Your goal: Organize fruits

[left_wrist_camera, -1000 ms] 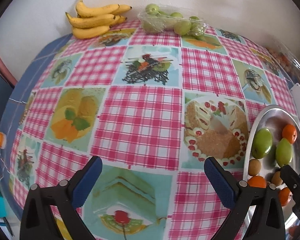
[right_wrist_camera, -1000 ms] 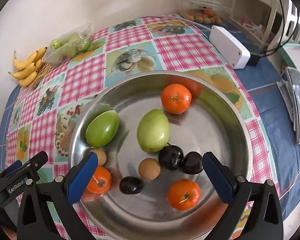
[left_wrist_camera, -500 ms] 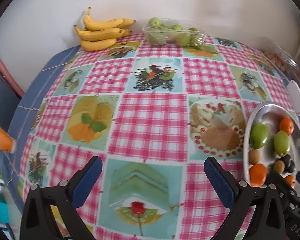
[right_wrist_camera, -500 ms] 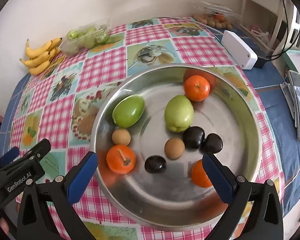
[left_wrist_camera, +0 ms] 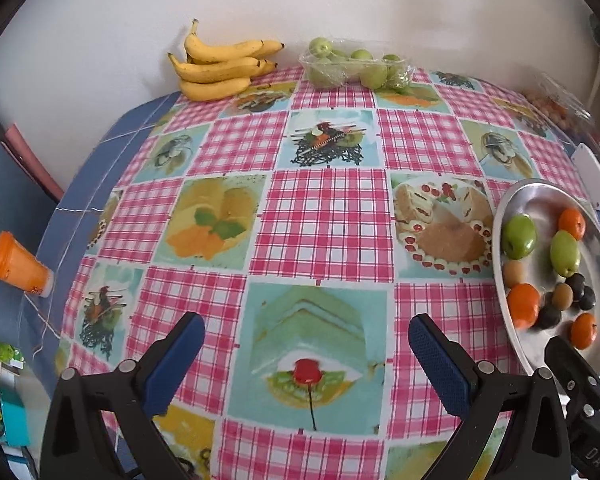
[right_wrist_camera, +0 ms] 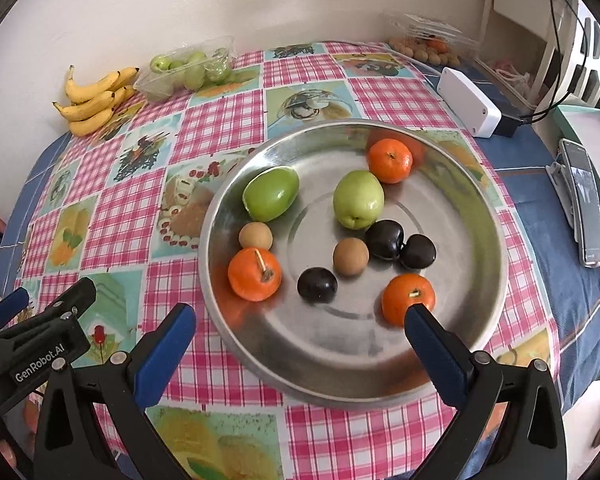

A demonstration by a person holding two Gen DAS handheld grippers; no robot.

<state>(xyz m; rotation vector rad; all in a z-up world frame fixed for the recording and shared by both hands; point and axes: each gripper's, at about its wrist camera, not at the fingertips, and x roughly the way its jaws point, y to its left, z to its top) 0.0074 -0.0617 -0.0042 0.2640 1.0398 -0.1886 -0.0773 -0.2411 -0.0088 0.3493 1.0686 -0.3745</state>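
Observation:
A round steel tray (right_wrist_camera: 496, 240) (left_wrist_camera: 516, 196) on the checked tablecloth holds mixed fruit: two green fruits (right_wrist_camera: 271, 194) (right_wrist_camera: 358, 199), three oranges (right_wrist_camera: 254, 274) (right_wrist_camera: 390, 160) (right_wrist_camera: 408, 298), three dark plums (right_wrist_camera: 317, 285) and two small brown fruits (right_wrist_camera: 351, 257). My right gripper (right_wrist_camera: 300, 340) hovers open over the tray's near rim, nothing between its fingers. My left gripper (left_wrist_camera: 306, 350) hangs open above the cloth, left of the tray, holding nothing. Bananas (left_wrist_camera: 224, 66) (right_wrist_camera: 94, 100) and a clear punnet of green fruit (left_wrist_camera: 356, 66) (right_wrist_camera: 188, 68) lie at the far edge by the wall.
A white box (right_wrist_camera: 470, 102) with cables sits right of the tray; a phone (right_wrist_camera: 584, 200) lies on the blue cloth further right. A clear pack of small fruit (right_wrist_camera: 432, 42) is at the far right corner. An orange cup (left_wrist_camera: 18, 264) stands off the table's left side.
Both grippers have pulled back and up from the table, so more of the cloth and the whole tray show. The fruit has not moved. Both stay open.

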